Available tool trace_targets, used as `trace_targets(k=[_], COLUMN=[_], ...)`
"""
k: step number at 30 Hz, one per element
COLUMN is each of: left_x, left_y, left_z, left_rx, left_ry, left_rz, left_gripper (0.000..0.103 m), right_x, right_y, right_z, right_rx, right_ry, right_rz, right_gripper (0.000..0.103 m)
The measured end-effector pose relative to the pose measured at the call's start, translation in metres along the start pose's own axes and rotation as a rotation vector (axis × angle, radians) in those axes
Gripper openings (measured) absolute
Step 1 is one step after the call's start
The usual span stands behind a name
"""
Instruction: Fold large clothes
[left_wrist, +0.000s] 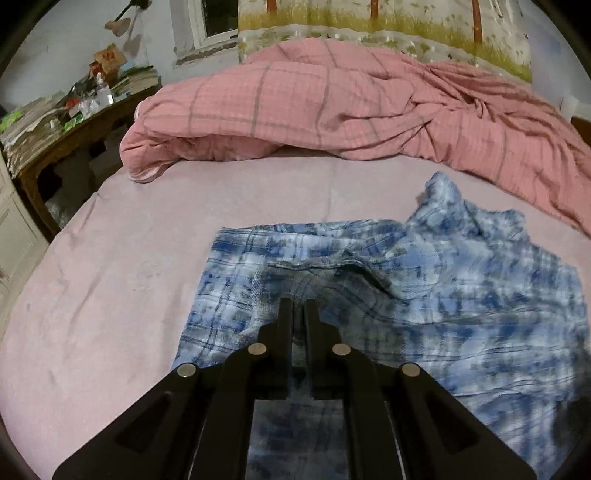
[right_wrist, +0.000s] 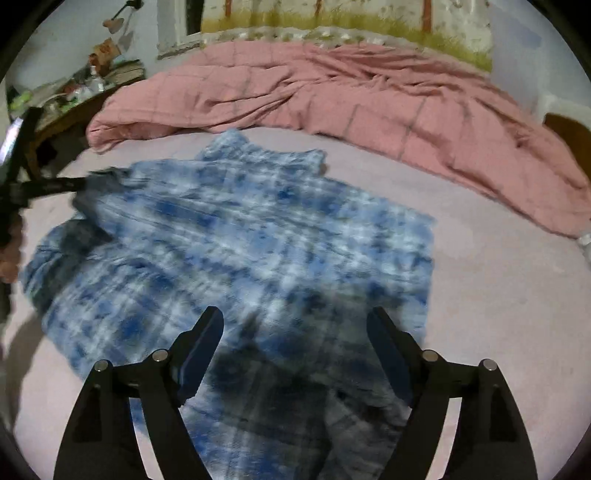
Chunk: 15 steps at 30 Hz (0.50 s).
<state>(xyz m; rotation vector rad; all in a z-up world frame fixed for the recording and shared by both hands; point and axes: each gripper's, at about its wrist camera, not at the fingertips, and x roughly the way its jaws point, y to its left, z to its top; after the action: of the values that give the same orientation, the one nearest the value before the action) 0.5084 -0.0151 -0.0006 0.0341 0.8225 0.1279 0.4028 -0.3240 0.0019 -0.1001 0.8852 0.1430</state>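
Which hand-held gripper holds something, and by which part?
The left hand-held gripper pinches a raised fold of the shirt; the right hand-held gripper holds nothing.

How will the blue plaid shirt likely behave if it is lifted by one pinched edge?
Probably floppy: the blue plaid shirt lies rumpled in soft folds on the bed sheet. Likely light, since the left gripper raises a fold by a small pinch. It should drape and drag.

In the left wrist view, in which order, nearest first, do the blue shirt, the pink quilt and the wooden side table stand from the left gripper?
1. Blue shirt: directly at the left gripper, cloth between its closed fingertips.
2. Pink quilt: bunched across the bed beyond the shirt.
3. Wooden side table: beside the bed, far left, cluttered.
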Motion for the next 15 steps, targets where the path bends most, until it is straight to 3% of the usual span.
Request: trace_targets(k=[3,5,6,7,8,9,11,15], left_x=[0.012,0.017,0.017,0.015,0.011,0.007,0.0,0.01], left_y=[0.001,0.002,0.002,0.002,0.001,-0.001,-0.005,-0.012], left_z=[-0.004,-0.007,-0.007,-0.008,-0.01,-0.011,-0.013,-0.014], left_rx=[-0.002,-0.015,-0.016,-0.011,0.0,0.017,0.052,0.068], left_ry=[0.003,-0.001,-0.008,-0.029,-0.061,-0.085,-0.12,-0.077], left_rz=[-0.005,-0.024,-0.03,-0.043,-0.062,-0.08,-0.11,-0.071], left_gripper=[0.008,0.008,0.008,0.008,0.009,0.011,0.016,0.016], right_x=[0.02,0.032,0.037,0.039,0.039,0.034,0.021,0.02], right_y=[0.01,0.01,0.008,0.005,-0.001,-0.01,-0.028,-0.063], right_z=[-0.008,-0.01,-0.01,-0.01,-0.009,-0.007,-0.006,-0.009], right_rx=[-0.057,-0.084,-0.083,-0.076,-0.051,-0.006,0.046,0.177], right_ry=[0.105,0.144,0.156,0.164,0.169,0.163,0.128,0.144], right_rz=[-0.049,-0.165,-0.218,-0.244,-0.261,-0.27,-0.298,-0.31], right_gripper=[0.082,0.081,0.075,0.051,0.037,0.007,0.004,0.004])
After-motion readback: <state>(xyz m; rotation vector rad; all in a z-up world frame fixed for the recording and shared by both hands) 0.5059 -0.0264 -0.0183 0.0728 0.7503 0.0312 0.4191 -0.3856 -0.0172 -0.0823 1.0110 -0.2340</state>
